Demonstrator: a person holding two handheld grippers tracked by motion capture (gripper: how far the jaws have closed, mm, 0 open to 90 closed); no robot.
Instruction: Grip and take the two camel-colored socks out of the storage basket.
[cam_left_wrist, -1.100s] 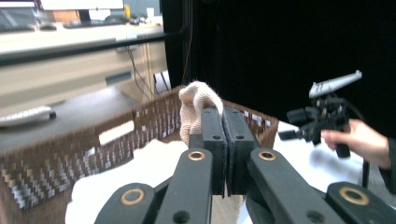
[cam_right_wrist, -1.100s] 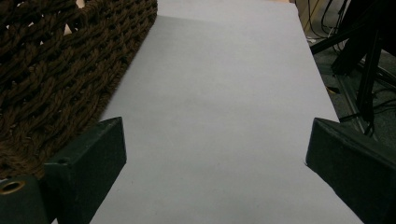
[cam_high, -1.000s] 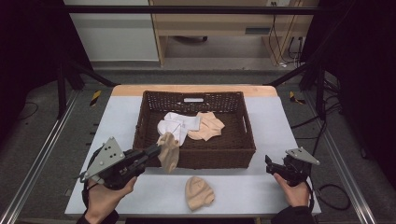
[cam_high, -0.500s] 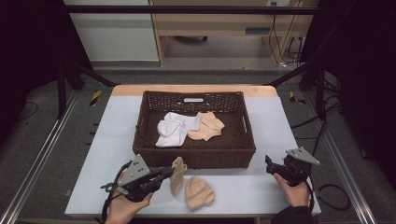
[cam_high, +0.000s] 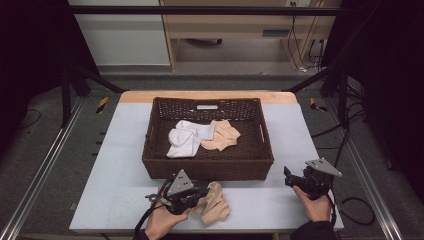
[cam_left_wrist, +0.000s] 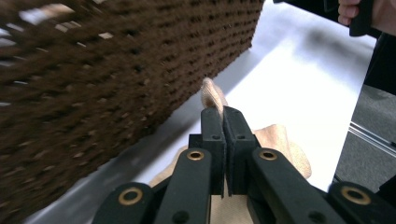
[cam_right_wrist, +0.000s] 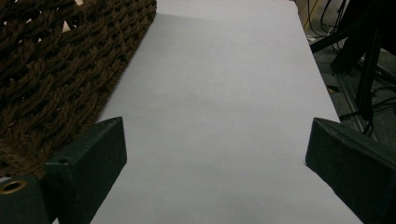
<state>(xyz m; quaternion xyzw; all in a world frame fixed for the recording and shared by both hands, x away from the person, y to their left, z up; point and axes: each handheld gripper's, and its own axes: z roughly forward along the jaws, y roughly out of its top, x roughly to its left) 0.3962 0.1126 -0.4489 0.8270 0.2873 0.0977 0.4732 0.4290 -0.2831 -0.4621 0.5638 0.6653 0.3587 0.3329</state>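
At the table's front edge my left gripper (cam_high: 202, 193) is shut on a beige sock (cam_high: 214, 192), which rests on a second beige sock (cam_high: 217, 212) lying on the table. In the left gripper view the jaws (cam_left_wrist: 223, 114) press together and the pinched sock's tip (cam_left_wrist: 212, 93) pokes out past them, with more beige fabric (cam_left_wrist: 287, 149) beneath. To the right, my right gripper (cam_high: 290, 176) hovers low over the table, its jaws (cam_right_wrist: 215, 140) wide apart with nothing between them.
A brown wicker basket (cam_high: 207, 167) stands mid-table just behind both grippers, holding a white sock pair (cam_high: 186, 137) and a beige sock (cam_high: 222, 135). Its woven wall (cam_left_wrist: 93, 70) (cam_right_wrist: 46, 60) is close beside each gripper. Bare white tabletop (cam_high: 260, 200) lies between the hands.
My left gripper carried the beige sock from the basket's front left corner down and to the right, onto the sock lying on the table. The right gripper stayed still.
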